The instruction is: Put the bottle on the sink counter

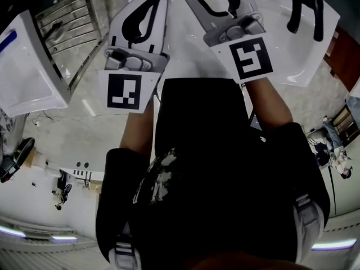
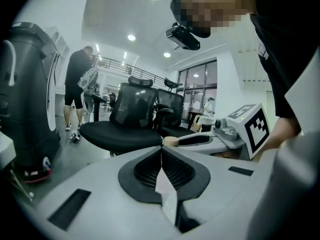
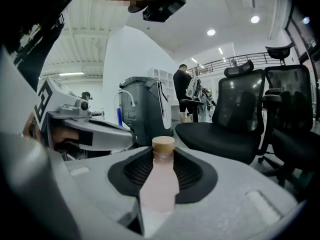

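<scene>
The worry, from where I stood, was the hold itself. The right gripper [image 3: 163, 153] had its fingers clamped on the bottle [image 3: 160, 184], with the bottle lying lengthways along them instead of standing across. The ribbed pads [image 3: 187, 174] met it where the body narrows toward the neck. A smooth taper like that could creep forward out of the pads if the hand dipped or jolted. I judged a second risk as well. Let go in that attitude, the bottle would come down on its side and roll (a round body on a hard counter seldom stays put), so it would need tipping upright first.

No view showed me the sink counter for certain. A white surface [image 1: 304, 55] lay beyond both grippers in the head view, but I could not tell what it was. The right gripper view showed only office chairs [image 3: 240, 119] ahead.

The left gripper [image 2: 162, 150] had its fingers closed together on nothing, so it offered no support if the bottle slid.

The bottle was pale pink and faintly see-through, with a round tan cap [image 3: 163, 144]. The cap sat at the fingertips and poked just past them, and the wider body ran back toward the gripper's base.
</scene>
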A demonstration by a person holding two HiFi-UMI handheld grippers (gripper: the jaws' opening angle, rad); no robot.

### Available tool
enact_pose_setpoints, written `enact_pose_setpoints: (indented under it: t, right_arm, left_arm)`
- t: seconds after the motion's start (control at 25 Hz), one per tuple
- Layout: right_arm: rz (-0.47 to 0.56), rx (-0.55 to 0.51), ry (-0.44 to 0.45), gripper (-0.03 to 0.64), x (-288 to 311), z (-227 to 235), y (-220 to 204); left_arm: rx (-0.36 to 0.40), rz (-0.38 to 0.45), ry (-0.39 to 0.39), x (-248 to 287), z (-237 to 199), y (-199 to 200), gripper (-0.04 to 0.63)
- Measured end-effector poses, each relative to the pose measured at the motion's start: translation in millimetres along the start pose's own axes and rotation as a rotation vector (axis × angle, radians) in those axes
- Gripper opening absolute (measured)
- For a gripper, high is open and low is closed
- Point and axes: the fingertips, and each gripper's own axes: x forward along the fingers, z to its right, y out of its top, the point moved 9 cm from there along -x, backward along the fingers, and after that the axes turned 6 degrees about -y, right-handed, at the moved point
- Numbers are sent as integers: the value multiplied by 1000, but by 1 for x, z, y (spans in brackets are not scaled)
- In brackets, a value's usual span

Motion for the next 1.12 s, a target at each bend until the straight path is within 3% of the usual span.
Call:
enact_pose_setpoints:
  t: [0.44, 1.12]
  right_arm:
    - [-9, -28, 22, 118, 50, -8, -23]
    - [1, -62, -40, 123, 50, -13, -41]
  left_arm:
    - [-64, -12, 3, 2, -33, -21, 14]
    - [-69, -45, -36, 2, -23, -31, 14]
